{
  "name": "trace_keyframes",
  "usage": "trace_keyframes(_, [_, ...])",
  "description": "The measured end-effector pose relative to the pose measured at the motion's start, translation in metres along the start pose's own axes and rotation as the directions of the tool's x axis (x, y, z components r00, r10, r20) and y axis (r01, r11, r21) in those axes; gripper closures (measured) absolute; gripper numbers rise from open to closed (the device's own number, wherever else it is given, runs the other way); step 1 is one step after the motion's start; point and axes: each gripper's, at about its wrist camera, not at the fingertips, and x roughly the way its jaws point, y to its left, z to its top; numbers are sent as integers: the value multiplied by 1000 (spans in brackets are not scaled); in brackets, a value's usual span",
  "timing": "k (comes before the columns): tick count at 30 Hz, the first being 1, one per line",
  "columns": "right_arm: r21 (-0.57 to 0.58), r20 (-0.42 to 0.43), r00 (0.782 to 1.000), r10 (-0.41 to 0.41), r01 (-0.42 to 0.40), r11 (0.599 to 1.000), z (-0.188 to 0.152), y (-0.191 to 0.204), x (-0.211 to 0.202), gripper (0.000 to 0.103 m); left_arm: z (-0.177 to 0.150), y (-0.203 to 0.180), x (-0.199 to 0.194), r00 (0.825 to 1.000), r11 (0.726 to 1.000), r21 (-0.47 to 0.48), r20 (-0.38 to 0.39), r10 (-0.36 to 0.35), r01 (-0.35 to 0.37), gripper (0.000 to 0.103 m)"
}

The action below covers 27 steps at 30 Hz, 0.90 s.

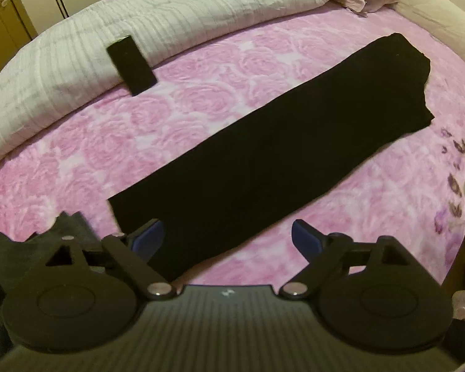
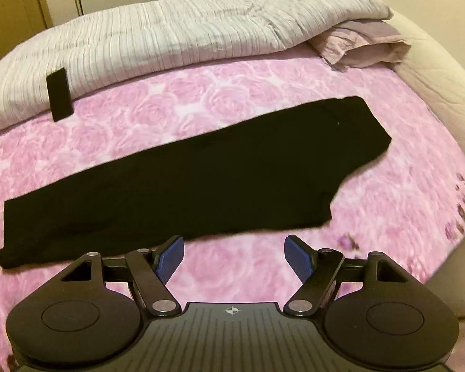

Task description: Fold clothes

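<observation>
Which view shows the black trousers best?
The right wrist view: the black trousers lie whole across the pink bedspread, both ends in sight, beyond the open right gripper. In the left wrist view the trousers run diagonally, their near end partly hidden behind the open left gripper.

free: pink bedspread (image 2: 232, 80) bare on both long sides of the black garment (image 2: 201, 179) | near edge: open strip between garment and both spread claws | far side: rumpled white quilt (image 2: 170, 31) with black phone-like slab (image 2: 59, 94) on its edge | far right: pillow (image 2: 365, 46) | left end: dark folded cloth (image 1: 68, 226) just beside garment
</observation>
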Motion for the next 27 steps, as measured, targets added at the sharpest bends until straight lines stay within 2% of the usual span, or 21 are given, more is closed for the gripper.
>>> trace_keyframes(6, [-30, -17, 1000, -11, 10, 1000, -13, 41, -13, 28, -16, 32, -11, 1000, 999, -33, 18, 14, -14, 15])
trace_keyframes(12, [-99, -11, 1000, -8, 7, 995, -12, 59, -3, 28, -32, 45, -11, 999, 994, -105, -3, 37, -37, 15])
trace_keyframes(18, [-208, -19, 996, 92, -94, 974, -20, 83, 28, 28, -55, 43, -14, 994, 986, -128, -34, 106, -110, 15])
trace_keyframes(22, [-364, -17, 981, 192, -185, 913, -39, 126, 51, 28, -70, 44, -15, 987, 986, -49, -27, 158, -159, 15])
trace_keyframes(25, [-502, -1, 966, 258, -224, 835, -65, 175, 69, 28, -80, 48, -12, 985, 983, 57, -3, 173, -172, 15])
trace_keyframes(27, [-589, 7, 953, 303, -241, 771, -84, 208, 80, 29, -86, 52, -7, 983, 973, 143, 13, 184, -184, 15])
